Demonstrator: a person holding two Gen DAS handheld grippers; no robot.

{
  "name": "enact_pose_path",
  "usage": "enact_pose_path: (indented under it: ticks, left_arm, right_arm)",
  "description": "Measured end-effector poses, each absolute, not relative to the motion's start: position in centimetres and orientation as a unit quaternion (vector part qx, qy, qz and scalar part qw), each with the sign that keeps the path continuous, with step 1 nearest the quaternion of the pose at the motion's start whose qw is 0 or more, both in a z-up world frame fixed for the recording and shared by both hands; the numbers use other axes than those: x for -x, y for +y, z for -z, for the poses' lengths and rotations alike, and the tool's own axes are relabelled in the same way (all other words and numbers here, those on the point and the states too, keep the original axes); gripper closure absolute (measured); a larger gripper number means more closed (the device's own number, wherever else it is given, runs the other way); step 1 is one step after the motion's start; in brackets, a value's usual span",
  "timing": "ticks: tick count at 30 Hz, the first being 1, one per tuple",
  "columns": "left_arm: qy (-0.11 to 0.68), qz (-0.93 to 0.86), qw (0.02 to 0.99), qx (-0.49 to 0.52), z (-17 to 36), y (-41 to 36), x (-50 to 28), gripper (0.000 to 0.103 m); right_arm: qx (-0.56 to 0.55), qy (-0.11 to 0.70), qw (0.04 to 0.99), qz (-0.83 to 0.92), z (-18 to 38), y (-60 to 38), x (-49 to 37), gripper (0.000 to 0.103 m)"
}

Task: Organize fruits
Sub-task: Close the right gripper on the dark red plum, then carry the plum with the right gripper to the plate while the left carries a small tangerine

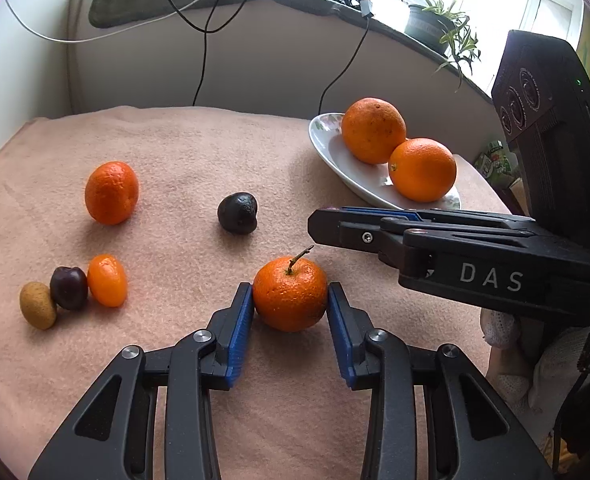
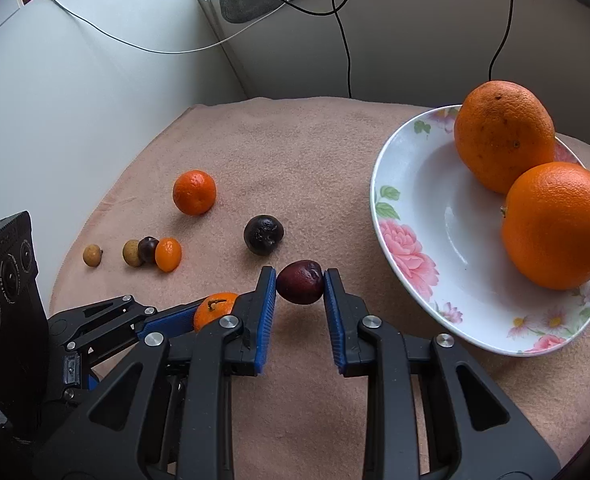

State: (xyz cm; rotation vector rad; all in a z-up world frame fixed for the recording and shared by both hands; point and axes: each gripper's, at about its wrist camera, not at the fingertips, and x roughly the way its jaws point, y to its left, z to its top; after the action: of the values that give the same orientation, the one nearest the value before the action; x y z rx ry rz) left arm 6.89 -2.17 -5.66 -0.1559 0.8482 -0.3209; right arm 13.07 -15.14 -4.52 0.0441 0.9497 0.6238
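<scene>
the left gripper sits low centre of its own frame, its blue pads pressed on both sides of a stemmed tangerine that rests on the pink cloth. the right gripper, low centre of its frame, is clamped on a dark plum; the plum seems just clear of the cloth, though the angle makes that hard to confirm. both grasps look made, so the step in hand is the pick, with the carry to come.

the plate lies at the right of the right view, tilted, with two oranges crowding its far side; its near, left part is bare. on the cloth to the left lie another tangerine, a wrinkled dark fruit, and a small cluster with a kumquat.

next, i judge each fruit wants lifting straight up, then carrying right to the bare part of the plate, one gripper at a time, since the two tools sit close together. the plum is small and smooth and could slip; the tangerine may roll on release against the sloped dish.
</scene>
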Motion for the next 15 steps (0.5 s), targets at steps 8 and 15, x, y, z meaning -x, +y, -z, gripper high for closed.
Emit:
enact_pose_path:
  ticks: [8, 15]
  left_arm:
    - [0.396, 0.163, 0.900, 0.085, 4.6, -2.2, -7.3, 0.068]
    - [0.377, 0.171, 0.906, 0.091, 3.3, -3.2, -9.1, 0.068]
  right_arm:
    - [-0.043, 0.427, 0.857, -0.284, 2.8, -17.5, -12.0, 0.077]
    - [-0.052, 0.410, 0.873, -0.257, 2.0, -19.8, -11.8, 0.077]
